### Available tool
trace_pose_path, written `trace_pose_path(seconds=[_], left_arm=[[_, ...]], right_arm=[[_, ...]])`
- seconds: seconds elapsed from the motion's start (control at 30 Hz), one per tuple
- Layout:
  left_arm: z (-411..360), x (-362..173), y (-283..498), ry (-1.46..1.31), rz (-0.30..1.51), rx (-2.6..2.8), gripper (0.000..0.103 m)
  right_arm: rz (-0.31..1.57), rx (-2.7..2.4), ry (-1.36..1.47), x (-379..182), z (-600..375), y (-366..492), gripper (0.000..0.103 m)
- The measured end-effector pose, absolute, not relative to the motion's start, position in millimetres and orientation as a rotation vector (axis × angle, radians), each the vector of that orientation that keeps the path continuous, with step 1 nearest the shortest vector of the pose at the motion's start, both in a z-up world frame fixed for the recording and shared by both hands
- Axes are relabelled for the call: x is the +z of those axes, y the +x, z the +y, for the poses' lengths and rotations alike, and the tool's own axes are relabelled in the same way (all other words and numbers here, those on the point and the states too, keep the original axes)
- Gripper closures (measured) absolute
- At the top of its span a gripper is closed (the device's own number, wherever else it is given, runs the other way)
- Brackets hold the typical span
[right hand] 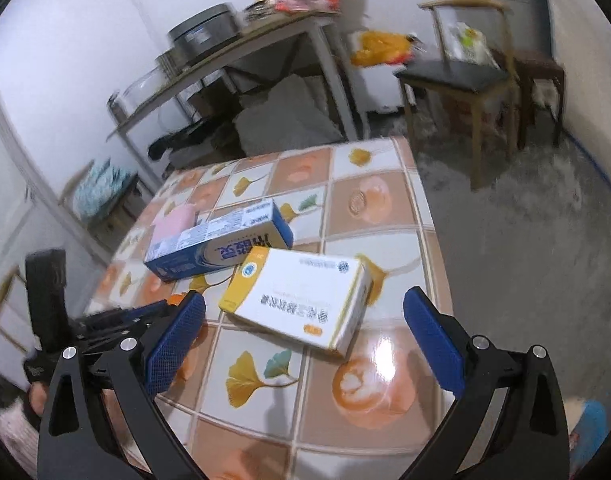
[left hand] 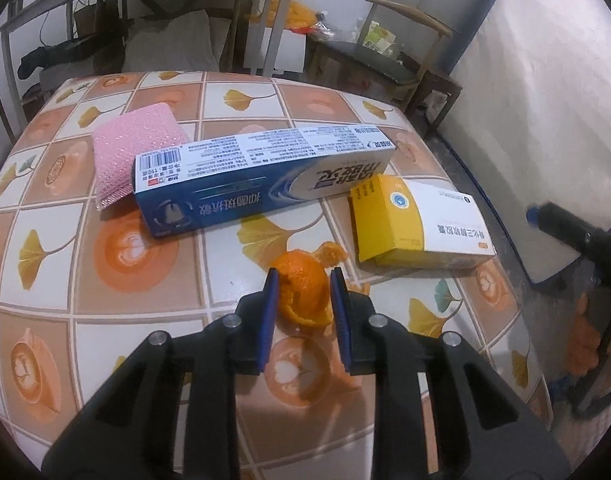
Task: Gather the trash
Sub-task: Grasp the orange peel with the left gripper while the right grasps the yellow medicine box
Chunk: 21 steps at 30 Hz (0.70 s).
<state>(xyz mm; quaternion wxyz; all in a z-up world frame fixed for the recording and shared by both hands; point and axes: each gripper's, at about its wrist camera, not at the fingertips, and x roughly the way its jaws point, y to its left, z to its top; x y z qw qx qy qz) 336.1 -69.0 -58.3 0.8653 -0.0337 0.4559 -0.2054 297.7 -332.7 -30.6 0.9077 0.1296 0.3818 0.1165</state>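
Tiled table [left hand: 145,320]: curled orange peel [left hand: 303,292].

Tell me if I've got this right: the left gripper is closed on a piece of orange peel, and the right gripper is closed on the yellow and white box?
Only partly. The right gripper stands open in the right wrist view, the yellow and white box lying untouched ahead of it. The left gripper does pinch the orange peel.

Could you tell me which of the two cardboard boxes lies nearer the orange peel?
The yellow-and-white box; the long blue box lies farther back from the orange peel.
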Motion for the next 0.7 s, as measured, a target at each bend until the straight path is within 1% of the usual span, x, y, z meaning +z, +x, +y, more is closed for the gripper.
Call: trace_pose_path(seconds=[0.1,0.2,0.37,0.43,0.5,0.7], left_arm=[[-66.2,-60.8,337.4,-0.074,0.959,-0.423,0.076],[-64.0,-64.1,340.0,-0.102,0.969,-0.421,0.076],[-58.8,-75.4,343.8,-0.142,1.007,-0.445,0.074],[-60.1,-75.6,341.6,-0.123,0.988,-0.442,0.075],[-61.7,-75.9,341.0,-0.119,0.987,-0.448,0.078],[-59.6,-77.1,341.3,-0.145,0.985,-0.453,0.081]], right_arm=[[0.809,0.318,0.099,-30.5,-317.6,318.5,0.007],[0.841,0.378,0.022,-38.4,-308.8,345.0,0.007],[0.938,0.462,0.069,-61.0,-307.6,383.5,0.007],[0.963,0.487,0.087,-68.9,-307.7,390.5,0.007],[0.988,0.507,0.11,-76.0,-306.9,393.5,0.007],[1.035,0.558,0.077,-81.0,-294.8,380.3,0.007]])
